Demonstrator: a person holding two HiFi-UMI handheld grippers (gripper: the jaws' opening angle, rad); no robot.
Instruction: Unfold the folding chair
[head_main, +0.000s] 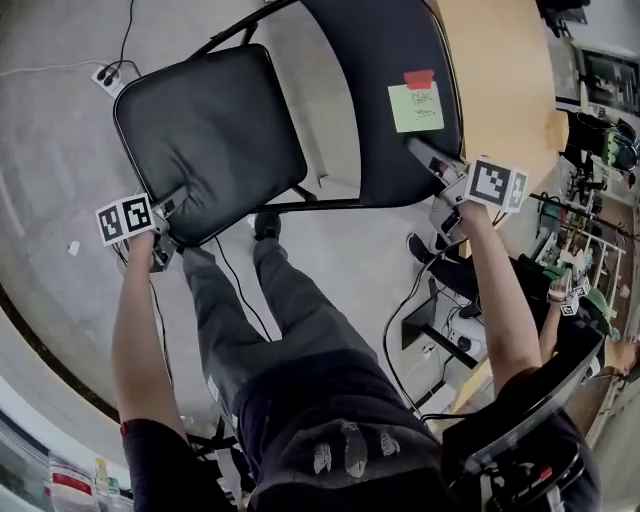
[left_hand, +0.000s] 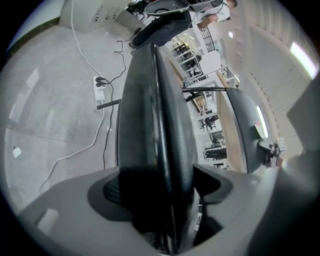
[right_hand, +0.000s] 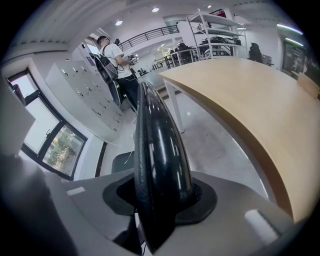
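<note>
The black folding chair stands in front of me, its padded seat (head_main: 210, 140) at the left and its backrest (head_main: 370, 110) at the right, bearing a green note (head_main: 415, 107) and a red one (head_main: 419, 78). My left gripper (head_main: 165, 225) is at the seat's near corner. In the left gripper view the seat's edge (left_hand: 150, 125) runs between the jaws of that gripper (left_hand: 165, 200), with a slit of light on the right side. My right gripper (head_main: 430, 160) is shut on the backrest's near edge (right_hand: 160, 150), which fills the jaws of that gripper (right_hand: 157, 200).
A wooden table (head_main: 510, 80) stands right behind the backrest, also seen as the table (right_hand: 250, 100) in the right gripper view. A power strip (head_main: 108, 75) and cables lie on the floor at the far left. My legs (head_main: 280, 320) are below the seat. A person (right_hand: 112, 55) stands far off.
</note>
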